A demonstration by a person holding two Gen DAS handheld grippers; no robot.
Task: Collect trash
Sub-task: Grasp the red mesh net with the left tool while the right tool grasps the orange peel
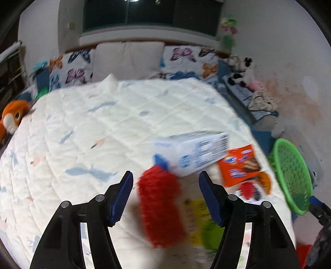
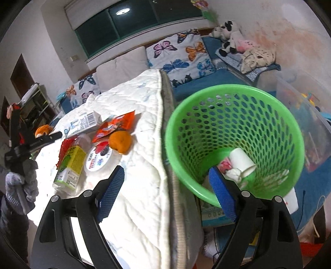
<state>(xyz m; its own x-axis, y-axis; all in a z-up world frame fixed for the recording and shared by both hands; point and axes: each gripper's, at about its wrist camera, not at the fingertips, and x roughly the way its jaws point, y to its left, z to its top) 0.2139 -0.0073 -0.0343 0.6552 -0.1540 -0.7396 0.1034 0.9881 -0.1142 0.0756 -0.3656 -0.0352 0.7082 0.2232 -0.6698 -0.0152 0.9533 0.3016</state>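
Trash lay clustered on the bed [image 2: 142, 186] near its right edge: red net [image 1: 160, 209], white carton [image 1: 192, 154], orange packet [image 1: 240, 165]. Left tool [image 1: 165, 198] wide, straddling the net, blurred. Right tool [image 2: 165, 194] wide, empty, beside the green basket [image 2: 233, 95]. Risk: a hasty closure could snag the quilt or nudge neighbouring pieces off the edge.

A home bedroom: quilted bed [image 1: 115, 132], butterfly pillows [image 2: 182, 55], stuffed toys [image 2: 227, 37] under a window [image 1: 149, 14]
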